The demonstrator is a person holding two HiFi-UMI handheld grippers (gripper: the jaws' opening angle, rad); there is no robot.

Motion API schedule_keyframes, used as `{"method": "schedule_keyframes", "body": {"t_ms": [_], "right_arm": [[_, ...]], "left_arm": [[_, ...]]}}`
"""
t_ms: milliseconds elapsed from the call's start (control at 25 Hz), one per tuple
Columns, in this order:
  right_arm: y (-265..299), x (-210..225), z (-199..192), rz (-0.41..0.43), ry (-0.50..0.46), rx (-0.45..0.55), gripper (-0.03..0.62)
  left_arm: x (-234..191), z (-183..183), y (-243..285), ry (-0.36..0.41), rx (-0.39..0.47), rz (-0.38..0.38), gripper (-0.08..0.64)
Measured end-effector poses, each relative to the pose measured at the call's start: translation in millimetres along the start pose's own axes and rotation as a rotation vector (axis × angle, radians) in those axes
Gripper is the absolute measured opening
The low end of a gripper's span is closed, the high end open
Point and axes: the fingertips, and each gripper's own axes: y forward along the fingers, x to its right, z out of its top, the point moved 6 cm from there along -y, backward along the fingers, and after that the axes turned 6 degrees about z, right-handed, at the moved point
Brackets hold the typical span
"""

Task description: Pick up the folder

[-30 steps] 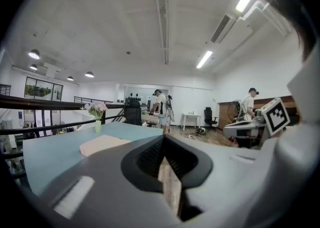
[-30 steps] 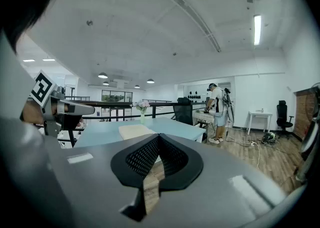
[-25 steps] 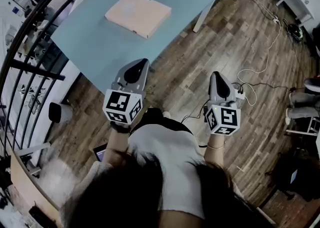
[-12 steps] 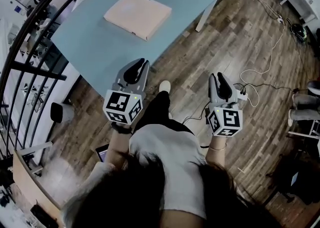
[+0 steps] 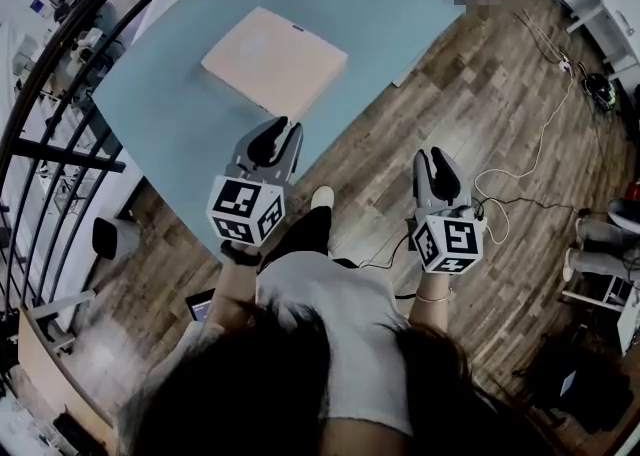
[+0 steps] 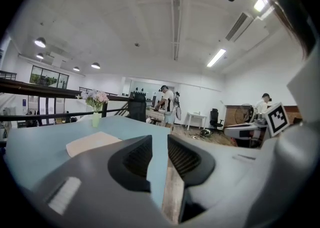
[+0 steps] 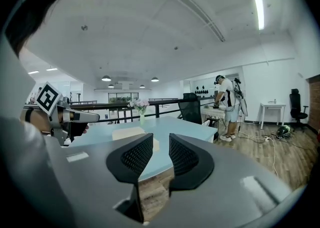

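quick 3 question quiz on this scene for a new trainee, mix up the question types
1. True or false: the folder lies flat on the blue table.
2. What stands on the table beyond the folder? A a vase of flowers; B a laptop; C a mug.
3. In a word, what is between the jaws of the left hand-held gripper?

Key
1. True.
2. A.
3. Nothing: its jaws stand slightly apart and empty, and have just been opening.
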Motion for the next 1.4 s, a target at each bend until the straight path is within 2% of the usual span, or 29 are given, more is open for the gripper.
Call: {"method": "schedule_keyframes", "body": {"t_ms": [360, 840, 1120, 1400], "right_arm": [[100, 21, 34, 0.040, -0.010, -0.004, 0.075], [181, 9, 39, 0.135, -0.037, -0.058, 0.075], [249, 13, 48, 0.283, -0.068, -0.077, 0.075], [349, 0, 59, 0.552, -0.118, -0.116, 0.075]], "left_arm": [[-61, 36, 69, -0.023, 0.031, 0.044, 0.100], [-116, 29, 90, -0.086, 0.013, 0.124, 0.100], [-142, 26, 88, -0.123, 0.016, 0.284, 0.100], [-173, 19, 80, -0.203, 0.043, 0.551, 0.100]]}}
